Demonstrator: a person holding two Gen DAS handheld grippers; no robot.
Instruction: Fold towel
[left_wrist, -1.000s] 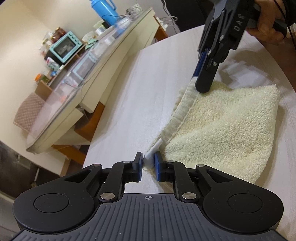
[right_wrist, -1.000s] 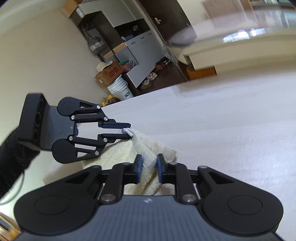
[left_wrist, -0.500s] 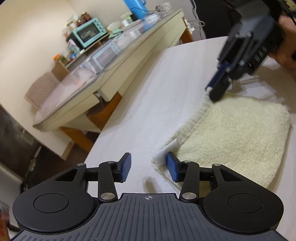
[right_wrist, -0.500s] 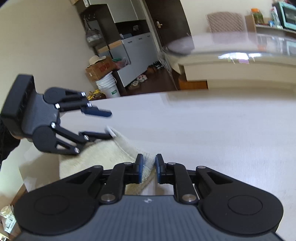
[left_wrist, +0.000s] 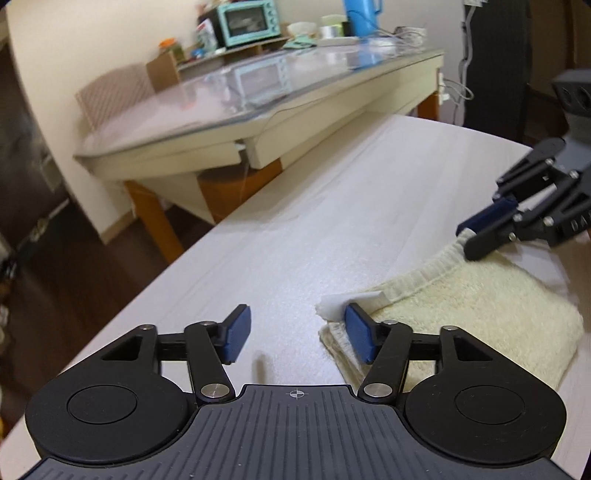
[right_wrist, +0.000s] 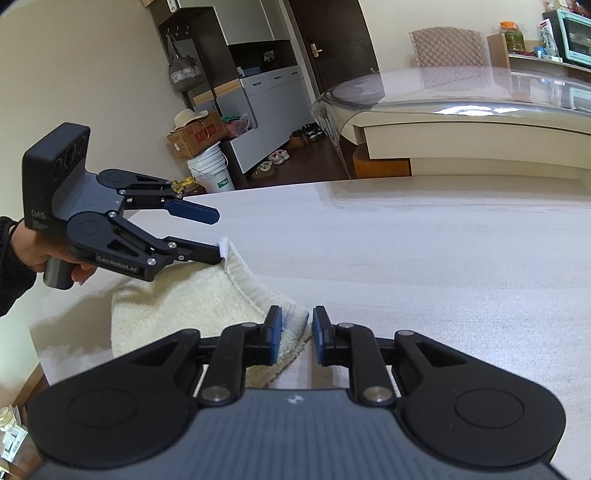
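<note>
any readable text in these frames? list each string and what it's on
"DAS": rear block of the left gripper, right wrist view.
"GenRobot.AI": lower arm of the same gripper.
Partial "DA": right gripper, left wrist view.
Red print on cardboard box: too small to read.
Label on white bucket: too small.

Cream terry towel (left_wrist: 469, 317), folded into a thick flat rectangle on pale table (left_wrist: 332, 229); ribbed hem along one edge, white tag (left_wrist: 332, 308) poking out at nine o'clock corner.

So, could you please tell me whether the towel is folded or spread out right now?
Folded: the towel lies doubled on the table, layered edges stacked at its near corner in the left wrist view.
</note>
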